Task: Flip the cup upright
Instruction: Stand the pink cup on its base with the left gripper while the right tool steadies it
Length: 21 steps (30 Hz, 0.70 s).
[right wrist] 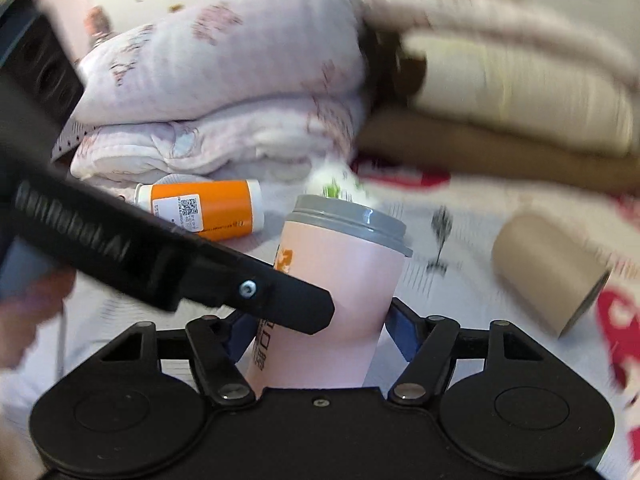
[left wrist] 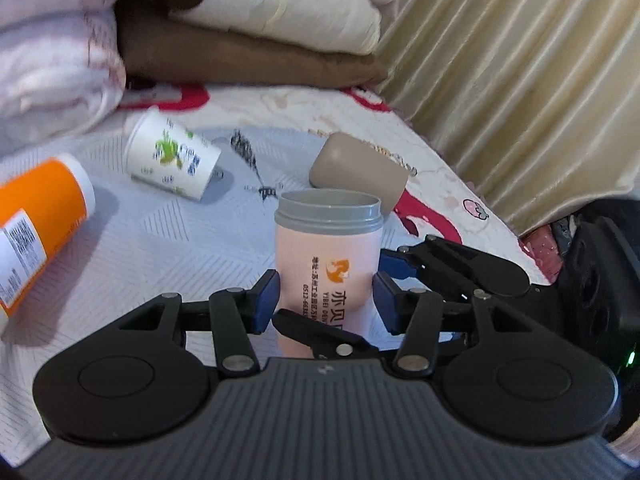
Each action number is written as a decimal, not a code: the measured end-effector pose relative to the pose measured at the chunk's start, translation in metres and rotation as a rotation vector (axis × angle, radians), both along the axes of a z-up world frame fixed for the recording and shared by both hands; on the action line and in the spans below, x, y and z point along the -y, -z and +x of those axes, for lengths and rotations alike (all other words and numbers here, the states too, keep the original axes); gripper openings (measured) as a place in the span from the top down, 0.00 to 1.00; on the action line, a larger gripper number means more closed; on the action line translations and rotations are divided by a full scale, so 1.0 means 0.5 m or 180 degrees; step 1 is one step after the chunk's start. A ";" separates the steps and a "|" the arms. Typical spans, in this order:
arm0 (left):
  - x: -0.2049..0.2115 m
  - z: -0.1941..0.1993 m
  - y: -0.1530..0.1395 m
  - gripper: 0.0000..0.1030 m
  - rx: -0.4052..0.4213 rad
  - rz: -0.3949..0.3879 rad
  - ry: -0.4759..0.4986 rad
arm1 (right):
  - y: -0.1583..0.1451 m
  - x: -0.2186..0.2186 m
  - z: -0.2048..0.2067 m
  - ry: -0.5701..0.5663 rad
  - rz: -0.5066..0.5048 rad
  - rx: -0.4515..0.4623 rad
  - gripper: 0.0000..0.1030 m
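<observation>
A pink cup (left wrist: 328,256) with a grey rim and orange print stands upright on the bed; it shows in the right wrist view (right wrist: 340,276) too. My left gripper (left wrist: 326,300) has its blue pads (left wrist: 266,300) on both sides of the cup's lower body. My right gripper (right wrist: 320,332) is also closed around the same cup from the other side; its fingers (left wrist: 400,264) show beside the cup in the left wrist view. The left gripper's arm crosses the right wrist view in front of the cup.
A white paper cup with green print (left wrist: 172,160), an orange-and-white cup (left wrist: 36,224) and a beige cup (left wrist: 356,168) lie on their sides on the patterned bed sheet (left wrist: 160,248). Folded quilts (left wrist: 240,20) are stacked behind. A curtain (left wrist: 520,80) hangs at the right.
</observation>
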<state>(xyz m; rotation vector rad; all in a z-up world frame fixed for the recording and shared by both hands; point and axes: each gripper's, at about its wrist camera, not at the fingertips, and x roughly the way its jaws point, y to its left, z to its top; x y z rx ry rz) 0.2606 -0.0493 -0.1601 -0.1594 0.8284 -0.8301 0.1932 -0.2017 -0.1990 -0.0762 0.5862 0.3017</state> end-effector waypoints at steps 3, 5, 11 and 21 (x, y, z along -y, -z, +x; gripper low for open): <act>0.005 -0.025 -0.005 0.52 0.0334 0.0092 -0.0025 | 0.010 -0.013 -0.013 0.0011 -0.0183 0.0381 0.30; 0.007 -0.036 -0.007 0.52 0.0456 0.0088 -0.0043 | 0.021 -0.022 -0.013 0.0019 -0.0325 0.0575 0.30; 0.005 -0.044 0.008 0.52 0.0518 0.0077 -0.0098 | 0.049 -0.031 -0.006 -0.0051 -0.0547 0.0870 0.30; 0.002 -0.049 0.026 0.52 0.0433 0.0038 -0.0128 | 0.064 -0.040 0.006 -0.0050 -0.0517 0.0735 0.30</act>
